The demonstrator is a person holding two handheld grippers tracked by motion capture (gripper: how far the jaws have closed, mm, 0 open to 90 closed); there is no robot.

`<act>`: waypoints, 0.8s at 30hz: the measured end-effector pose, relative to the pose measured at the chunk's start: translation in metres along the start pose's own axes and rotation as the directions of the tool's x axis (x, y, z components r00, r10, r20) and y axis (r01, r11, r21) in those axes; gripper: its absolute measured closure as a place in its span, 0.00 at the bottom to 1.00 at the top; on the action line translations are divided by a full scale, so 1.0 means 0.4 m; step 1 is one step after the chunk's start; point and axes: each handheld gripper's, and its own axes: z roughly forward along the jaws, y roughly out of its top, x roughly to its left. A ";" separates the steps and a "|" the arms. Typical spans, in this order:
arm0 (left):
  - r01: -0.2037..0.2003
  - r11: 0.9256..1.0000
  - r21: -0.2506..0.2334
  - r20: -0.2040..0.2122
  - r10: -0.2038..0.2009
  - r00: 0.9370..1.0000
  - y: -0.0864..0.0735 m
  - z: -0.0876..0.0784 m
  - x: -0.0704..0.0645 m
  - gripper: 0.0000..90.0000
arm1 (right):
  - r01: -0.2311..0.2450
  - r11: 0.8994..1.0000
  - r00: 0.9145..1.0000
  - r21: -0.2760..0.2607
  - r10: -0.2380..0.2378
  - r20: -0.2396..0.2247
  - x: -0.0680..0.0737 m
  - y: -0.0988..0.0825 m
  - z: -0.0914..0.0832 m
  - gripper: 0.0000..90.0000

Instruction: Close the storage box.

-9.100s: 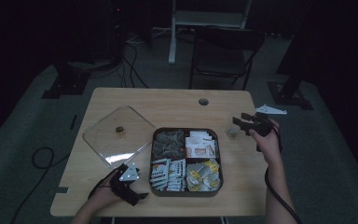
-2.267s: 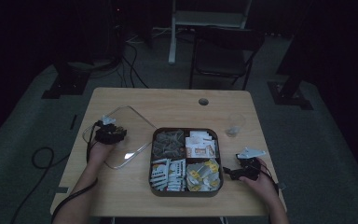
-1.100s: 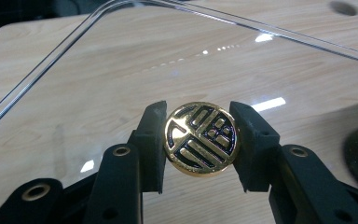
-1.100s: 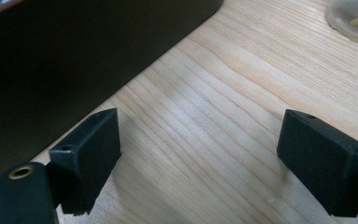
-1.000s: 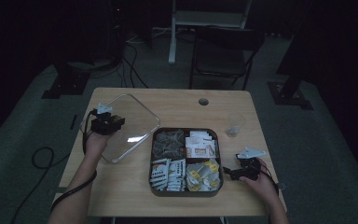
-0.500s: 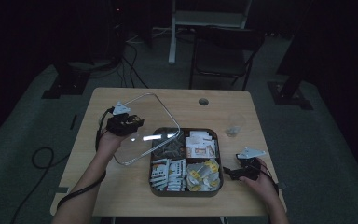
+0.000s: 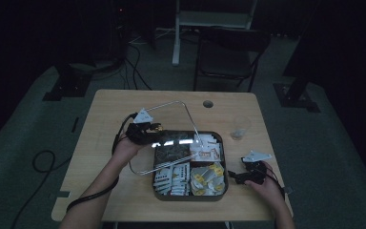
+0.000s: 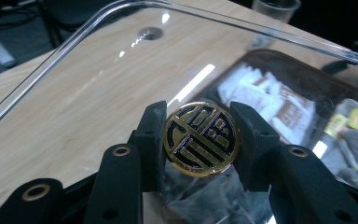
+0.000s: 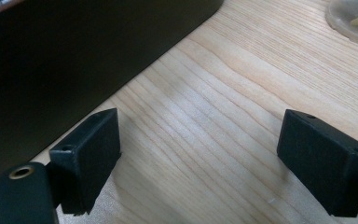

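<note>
Both pads of left claw clamp lid knob.

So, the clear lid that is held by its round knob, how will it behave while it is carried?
The clear lid probably stays stiff: its rim looks straight. The left hand-held gripper grips only the round knob, so the wide lid may swing or tilt. It looks smooth and glossy, so likely fragile if it strikes the box.

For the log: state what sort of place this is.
Probably a dim lab or studio set up for recording: a lone wooden table on grey carpet, cables trailing across the floor, dark stand bases, and a folding chair behind.
</note>
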 end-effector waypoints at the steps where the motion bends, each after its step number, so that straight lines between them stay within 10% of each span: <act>1: 0.000 1.000 0.000 0.000 0.000 1.000 0.000 0.000 0.000 0.67 | 0.000 1.000 1.000 0.000 0.000 0.000 0.000 0.000 0.000 0.14; 15: -0.113 0.992 0.047 0.135 0.106 0.985 0.019 0.073 -0.095 0.67 | 0.000 1.000 1.000 -0.001 0.000 0.000 0.000 0.000 0.000 0.14; 24: -0.173 0.983 0.062 0.220 0.156 0.963 0.030 0.118 -0.157 0.67 | 0.001 1.000 1.000 0.000 -0.001 0.000 0.000 0.000 0.000 0.14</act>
